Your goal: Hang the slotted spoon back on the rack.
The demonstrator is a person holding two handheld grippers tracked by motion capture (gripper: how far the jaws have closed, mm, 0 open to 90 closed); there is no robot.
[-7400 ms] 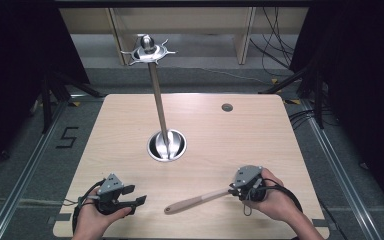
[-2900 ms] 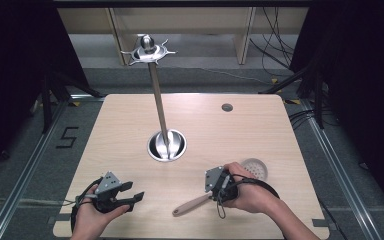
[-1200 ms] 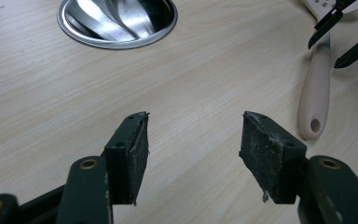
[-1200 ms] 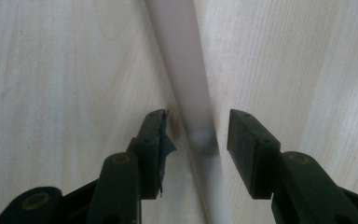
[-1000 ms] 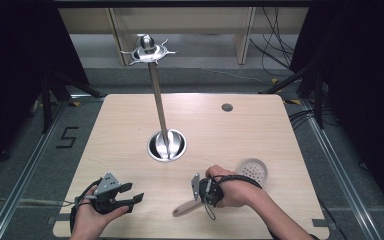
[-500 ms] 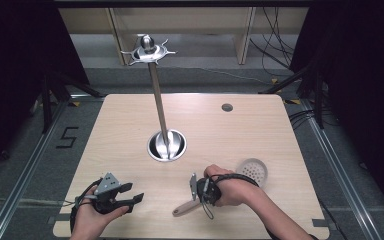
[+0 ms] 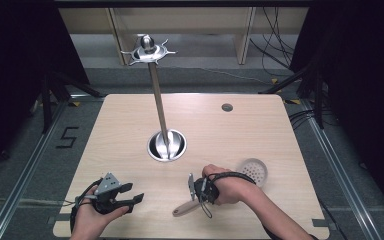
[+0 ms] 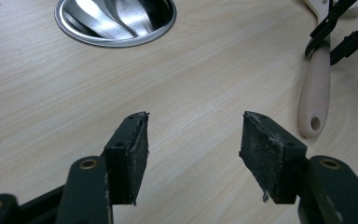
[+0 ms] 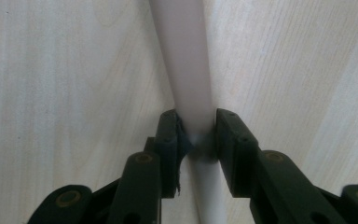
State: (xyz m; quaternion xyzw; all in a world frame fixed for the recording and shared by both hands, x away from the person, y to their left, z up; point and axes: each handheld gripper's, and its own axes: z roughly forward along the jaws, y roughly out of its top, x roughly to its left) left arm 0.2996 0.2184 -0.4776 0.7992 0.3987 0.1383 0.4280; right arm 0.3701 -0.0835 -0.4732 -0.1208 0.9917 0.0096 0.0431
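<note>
Skimmer spoon (image 7: 215, 192): it lies flat on the table's near right part, perforated head (image 7: 253, 170) toward the right edge.
Handle (image 9: 186, 70): your right gripper (image 9: 196, 140) has just been closing and now pinches it mid-length, likely for a balanced lift.
Left gripper (image 8: 193, 142): spread, holding nothing, low over bare wood.
Utensil stand (image 7: 166, 145): its hooks look like the likely destination.
Table (image 7: 260, 130): pale wood.
Room: dark surround, cables behind.

Light wood table (image 7: 130, 120): steel stand base (image 7: 167, 146) centre, skimmer (image 7: 230, 187) near front edge, dark disc (image 7: 227, 107) far side.
</note>
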